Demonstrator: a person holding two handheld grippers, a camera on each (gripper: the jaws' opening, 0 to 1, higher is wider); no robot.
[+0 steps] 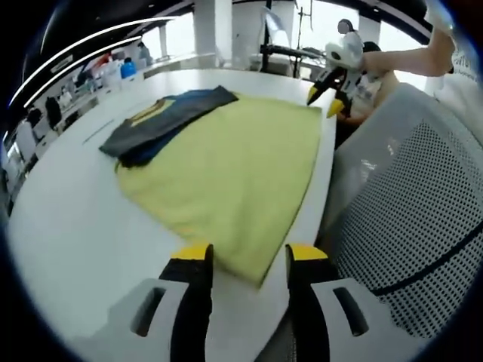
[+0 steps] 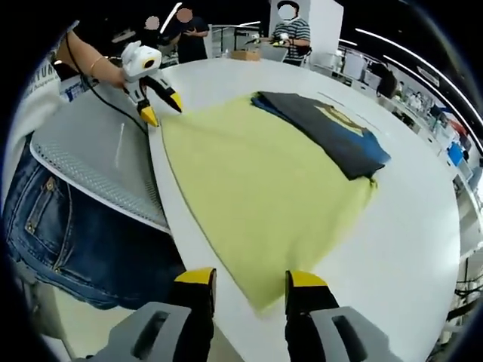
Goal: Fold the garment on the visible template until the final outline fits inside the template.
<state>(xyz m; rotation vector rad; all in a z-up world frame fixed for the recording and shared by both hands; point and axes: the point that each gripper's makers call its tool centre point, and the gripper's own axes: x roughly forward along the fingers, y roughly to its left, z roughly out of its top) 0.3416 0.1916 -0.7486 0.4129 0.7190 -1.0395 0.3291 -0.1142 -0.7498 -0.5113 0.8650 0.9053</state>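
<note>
Left gripper view: folded dark garment (image 1: 167, 121) lies on yellow template (image 1: 234, 173).

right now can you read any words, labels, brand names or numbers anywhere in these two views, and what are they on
No text reads clearly enough to quote.
Yellow print on the dark folded garment lying on the yellow cloth: too blurred to tell whether it is lettering.
Faint dark line of marks on the white table: too small to read.
Left gripper and right gripper: no legible label.
</note>
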